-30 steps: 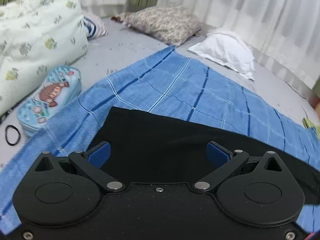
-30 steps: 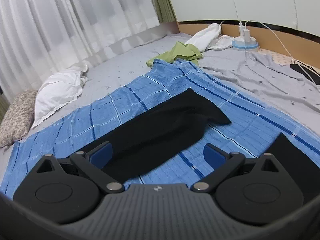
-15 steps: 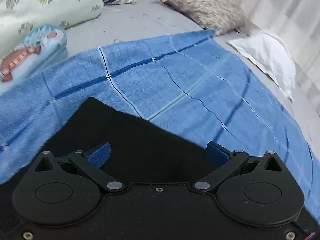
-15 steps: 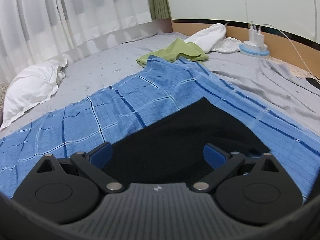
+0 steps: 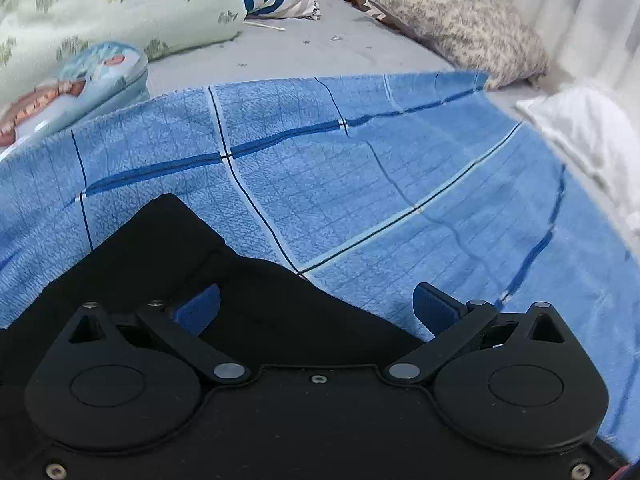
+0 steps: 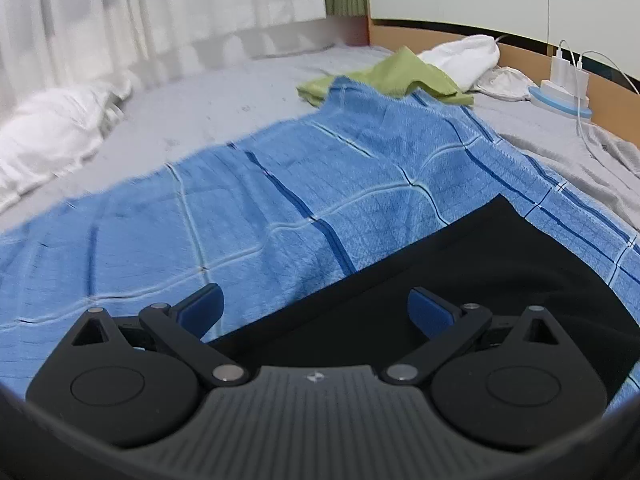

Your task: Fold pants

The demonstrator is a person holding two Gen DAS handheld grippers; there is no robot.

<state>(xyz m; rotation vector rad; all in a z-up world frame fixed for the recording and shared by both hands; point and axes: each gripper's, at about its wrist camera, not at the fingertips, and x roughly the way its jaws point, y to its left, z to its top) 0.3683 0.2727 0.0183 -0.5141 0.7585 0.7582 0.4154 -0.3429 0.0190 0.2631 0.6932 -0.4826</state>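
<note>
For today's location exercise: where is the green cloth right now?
Right wrist view, upper right: the green cloth lies at the blue blanket's far corner, beside a white cloth.

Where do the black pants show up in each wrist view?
Left wrist: black pants lower left, corner pointing up, running under the open left gripper.
Right wrist: black pants lower right, running under the open right gripper.
Shared landmark: blue checked blanket beneath them; also the white pillow.

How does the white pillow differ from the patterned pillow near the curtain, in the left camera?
The white pillow is plain white; the patterned pillow is grey-beige with small speckles. The white pillow looks blurred at the right edge; the patterned pillow is sharper and farther back. Both lie on the grey bed sheet beside the blue checked blanket.
</note>
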